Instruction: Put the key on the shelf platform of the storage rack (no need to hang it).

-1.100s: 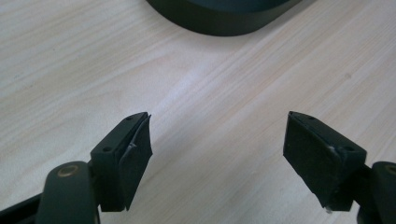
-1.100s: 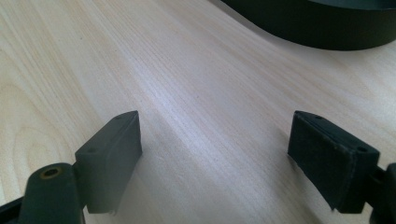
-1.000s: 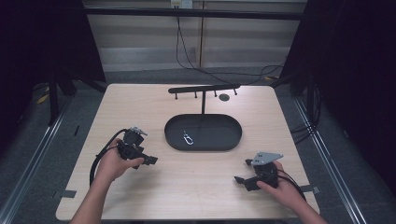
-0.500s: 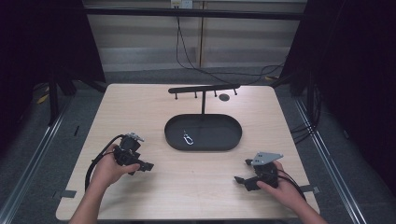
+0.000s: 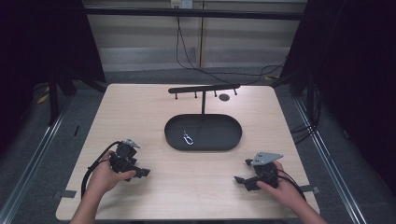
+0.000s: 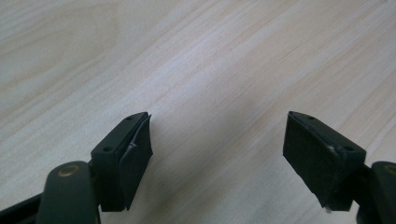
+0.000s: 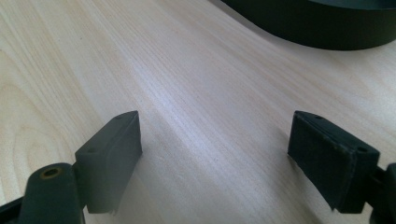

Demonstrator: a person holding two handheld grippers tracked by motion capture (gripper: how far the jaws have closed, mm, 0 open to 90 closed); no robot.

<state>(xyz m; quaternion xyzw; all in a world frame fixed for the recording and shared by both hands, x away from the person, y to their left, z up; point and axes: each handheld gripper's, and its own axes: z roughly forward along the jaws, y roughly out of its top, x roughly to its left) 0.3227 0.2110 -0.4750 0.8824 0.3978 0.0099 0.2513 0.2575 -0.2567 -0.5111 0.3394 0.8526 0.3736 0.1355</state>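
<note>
The left gripper (image 5: 140, 171) is held low over the table (image 5: 140, 107), jaws spread apart. A small silver carabiner clip (image 5: 188, 138) lies in the black oval tray (image 5: 224, 142), well apart from both grippers. The right gripper (image 5: 242, 173) is likewise held wide, empty.

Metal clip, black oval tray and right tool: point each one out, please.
metal clip (image 5: 187, 138), high view, middle of the clip lying in the tray.
black oval tray (image 5: 231, 138), high view, its bare right floor.
right tool (image 5: 243, 171), high view, between its open jaw tips.
</note>
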